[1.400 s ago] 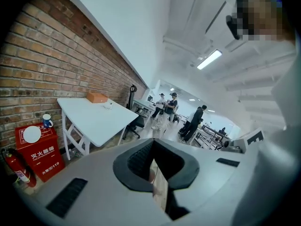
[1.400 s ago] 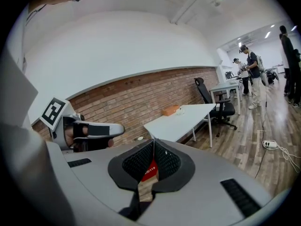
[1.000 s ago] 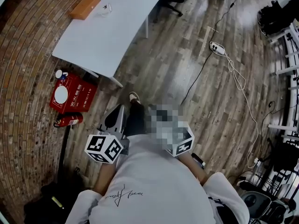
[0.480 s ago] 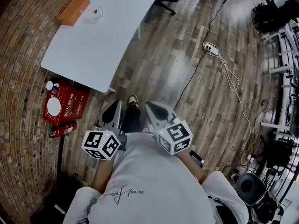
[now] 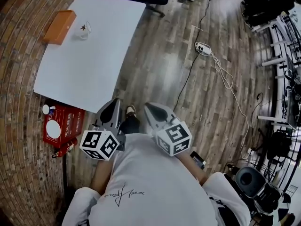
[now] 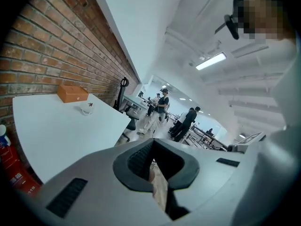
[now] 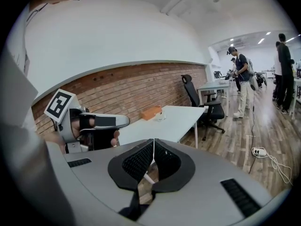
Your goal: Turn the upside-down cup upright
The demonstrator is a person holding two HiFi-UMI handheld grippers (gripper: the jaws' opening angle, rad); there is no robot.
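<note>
Box (image 5: 59, 20) just beside cup (image 5: 83, 30); table (image 5: 84, 74) elsewhere open.

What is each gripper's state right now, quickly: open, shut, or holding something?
Left gripper: shut, holding nothing.
Right gripper: shut, holding nothing.

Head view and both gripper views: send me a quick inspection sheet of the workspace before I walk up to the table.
Surface: white table, ahead and to the left.
Job's things: clear glass cup at the table's far end, beside the box; too small to tell which way up.
Clutter: orange box on the table; red box and fire extinguisher on the floor by the wall.
Grippers: left gripper and right gripper both shut, empty, near the body, far from the cup.
Cables: power strip with a white cable trailing across the wood floor on the right.
Surroundings: brick wall, office chair, people standing beyond.
</note>
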